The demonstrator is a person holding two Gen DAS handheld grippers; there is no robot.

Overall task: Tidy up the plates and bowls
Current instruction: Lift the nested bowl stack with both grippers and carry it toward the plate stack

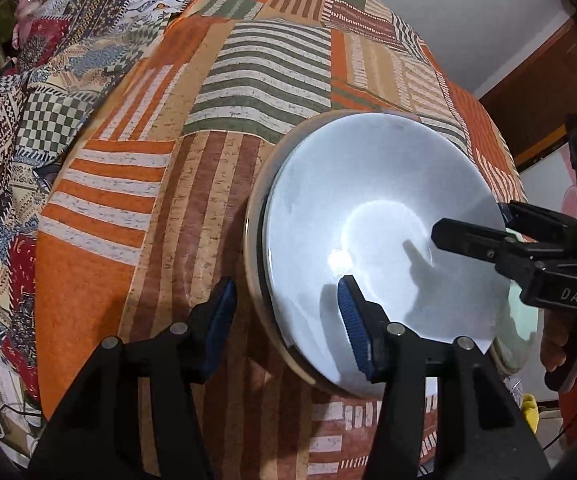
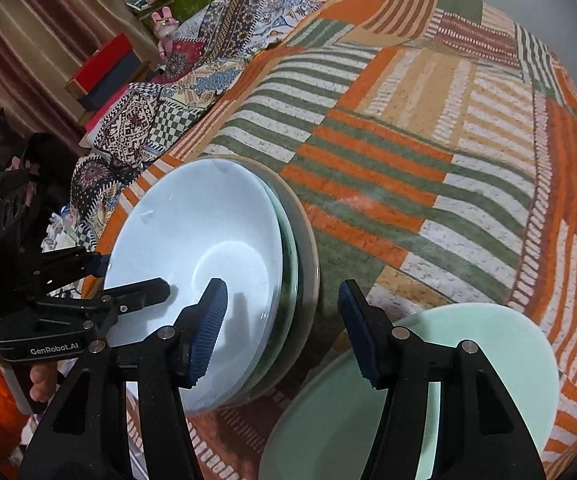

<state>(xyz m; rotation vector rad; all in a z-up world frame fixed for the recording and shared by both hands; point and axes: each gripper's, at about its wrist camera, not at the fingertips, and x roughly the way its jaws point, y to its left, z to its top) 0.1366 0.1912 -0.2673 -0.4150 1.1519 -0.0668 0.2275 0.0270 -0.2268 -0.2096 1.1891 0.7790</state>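
Bowl [image 2: 192, 256] nests on stacked plates [image 2: 306, 248] — both grippers' fingers [image 1: 350, 320] straddle its rim, released.

Left gripper [image 1: 286, 322] fingers apart, right gripper [image 2: 282, 330] likewise, angled down

An orange, green and cream striped patchwork bedspread [image 2: 428, 152] covers the bed. On its far left side lies a crumpled quilt [image 2: 192, 76] of checkered and floral patches. Beyond the quilt stands a small pink bunny figure [image 2: 163, 26], with a red and dark box [image 2: 106, 70] nearer on the left, before brown striped curtains [image 2: 28, 32].
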